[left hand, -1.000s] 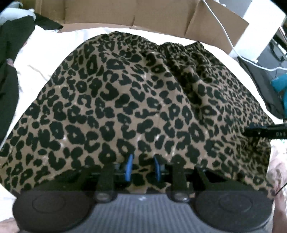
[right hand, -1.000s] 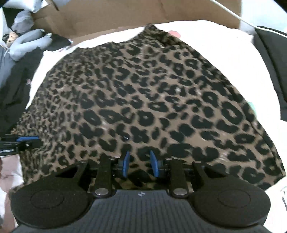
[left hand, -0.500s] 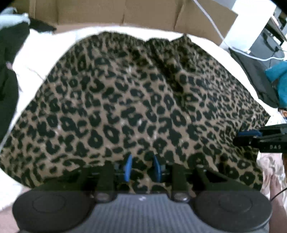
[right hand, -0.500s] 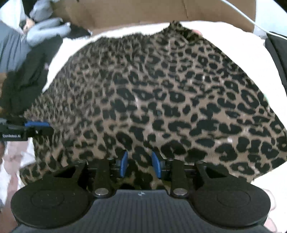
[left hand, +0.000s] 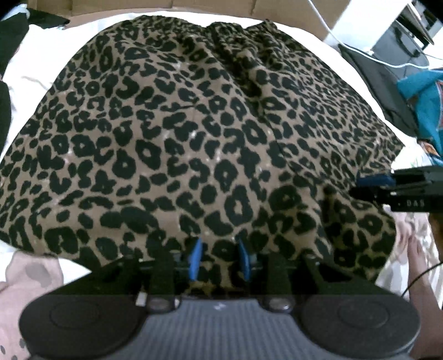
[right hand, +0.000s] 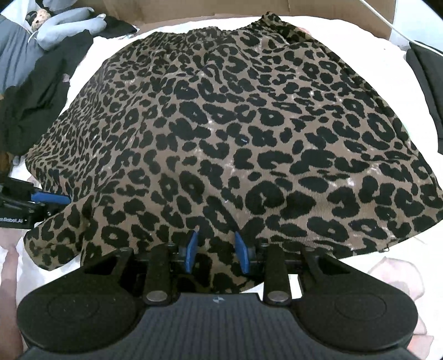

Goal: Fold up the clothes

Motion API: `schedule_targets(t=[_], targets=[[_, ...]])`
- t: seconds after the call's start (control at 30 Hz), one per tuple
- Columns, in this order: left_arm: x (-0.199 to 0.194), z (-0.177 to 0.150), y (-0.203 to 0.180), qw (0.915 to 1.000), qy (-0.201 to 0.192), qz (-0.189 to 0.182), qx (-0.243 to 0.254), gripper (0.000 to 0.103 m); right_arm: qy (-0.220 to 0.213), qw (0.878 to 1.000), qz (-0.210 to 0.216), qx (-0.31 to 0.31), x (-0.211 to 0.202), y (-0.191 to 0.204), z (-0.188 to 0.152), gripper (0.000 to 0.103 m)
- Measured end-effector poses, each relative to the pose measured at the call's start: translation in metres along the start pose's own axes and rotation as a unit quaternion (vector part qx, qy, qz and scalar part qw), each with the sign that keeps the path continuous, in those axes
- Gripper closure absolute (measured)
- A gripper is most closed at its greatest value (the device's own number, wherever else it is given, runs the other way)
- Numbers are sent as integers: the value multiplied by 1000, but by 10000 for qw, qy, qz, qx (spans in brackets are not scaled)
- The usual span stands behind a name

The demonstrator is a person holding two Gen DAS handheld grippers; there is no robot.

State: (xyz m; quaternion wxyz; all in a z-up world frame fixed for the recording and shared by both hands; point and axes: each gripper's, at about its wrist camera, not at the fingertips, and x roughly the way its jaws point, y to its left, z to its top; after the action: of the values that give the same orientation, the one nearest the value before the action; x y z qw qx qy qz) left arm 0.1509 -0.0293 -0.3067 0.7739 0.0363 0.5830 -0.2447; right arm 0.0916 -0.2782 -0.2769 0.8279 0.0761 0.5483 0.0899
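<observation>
While both grippers sit low at the near hem of the leopard-print skirt (left hand: 199, 133), each points forward along the fabric toward its gathered waistband at the far end. The left gripper (left hand: 218, 259) has its blue pads (left hand: 195, 259) set a little apart with a bunch of hem cloth between them; whether they actually pinch it I cannot tell. The right gripper (right hand: 216, 253) shows the same: pads (right hand: 191, 249) apart, hem fabric filling the gap, grip unclear. In the left wrist view the right gripper comes in from the right edge, its blue tip against the skirt's side edge. In the right wrist view the left gripper enters from the left edge in the same way, touching the opposite side of the hem.

The skirt lies spread over a white sheet (right hand: 387, 69), waistband away from the cameras and hem slightly raised and rippled near the grippers. Brown cardboard (left hand: 277, 8) stands behind the waistband. Dark clothes (right hand: 36, 91) and a grey-blue garment (right hand: 63, 25) are heaped to the left of the sheet. A black bag (left hand: 387, 91), a white cable (left hand: 360, 52) and a teal item (left hand: 426, 105) lie to the right. Pale pink patterned cloth (left hand: 30, 279) shows beneath the near hem.
</observation>
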Motion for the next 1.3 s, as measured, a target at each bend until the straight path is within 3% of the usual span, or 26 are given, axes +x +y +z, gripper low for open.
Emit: schedule_targets(t=[0.13,0.27,0.5,0.67,0.9,1.1,1.17,1.3], targets=[[-6,2,2,9999,38,-123,-88,80,167,9997,-30,-181,-3,7,-3,66],[-22,11,2,9996,-227,-154,-1,81,143,9998,34,-142,-17,3,3,67],[-35,42,14,9969,-770,112,-88,81,-564,9984,-43,-30,-48,-22,29,67],[-30,73,27,9932,-1093,345,-208,81,-771,9969,-180,36,-34,-33,54,67],[-17,108,22,9898,-1367,368,122,81,-1068,9939,-244,-149,-6,-32,97,67],[-1,140,6,9885,-1487,216,180,81,-1167,9925,-303,-220,11,-30,127,67],[5,150,-4,9881,-1510,134,244,75,-1191,9920,-326,-250,16,-29,135,67],[19,169,-22,9883,-1479,-107,347,73,-1151,9925,-287,-282,27,-27,142,67]])
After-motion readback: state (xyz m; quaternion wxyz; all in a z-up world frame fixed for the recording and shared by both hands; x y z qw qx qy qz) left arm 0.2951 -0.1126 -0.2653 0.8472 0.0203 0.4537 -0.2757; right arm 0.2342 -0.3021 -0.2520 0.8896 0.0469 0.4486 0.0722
